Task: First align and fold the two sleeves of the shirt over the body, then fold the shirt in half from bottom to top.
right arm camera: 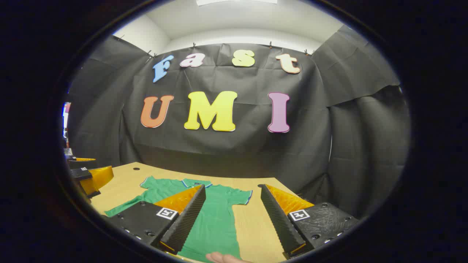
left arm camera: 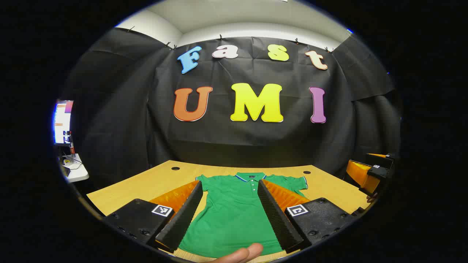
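Item nearest the lens: a fingertip (left arm camera: 243, 254) is showing at the bottom edge of the left gripper view, over the hem of the shirt; a similar fingertip (right arm camera: 223, 258) is showing at the bottom of the right gripper view.

Left claw (left arm camera: 229, 215): fingers are standing wide apart, gripping nothing, and hovering above the shirt's body.

Right claw (right arm camera: 233, 219): likewise spread wide and empty, its inner finger over the shirt's side, its outer finger over bare counter (right arm camera: 256, 226).

Green polo shirt (left arm camera: 234, 212): lying flat and face up on the wooden counter (left arm camera: 128, 190), collar towards the booth wall, both short sleeves still spread outward; no fold is begun, by my judgement.

Risks: a claw closing on the body cloth rather than on a sleeve edge would be dragging the whole shirt and rumpling it; pinching both layers unevenly would be leaving the sleeves misaligned; lifting one side ahead of the other would be skewing the later bottom-to-top fold.

View differences: the left gripper view is presenting the button placket (left arm camera: 252, 184) head-on and the right claw (left arm camera: 369, 175) at its right edge, plus a side table with a lit screen (left arm camera: 63, 122). The right gripper view is giving the sleeve (right arm camera: 239, 197) on its side in full and the left claw (right arm camera: 89, 177) at its left edge.
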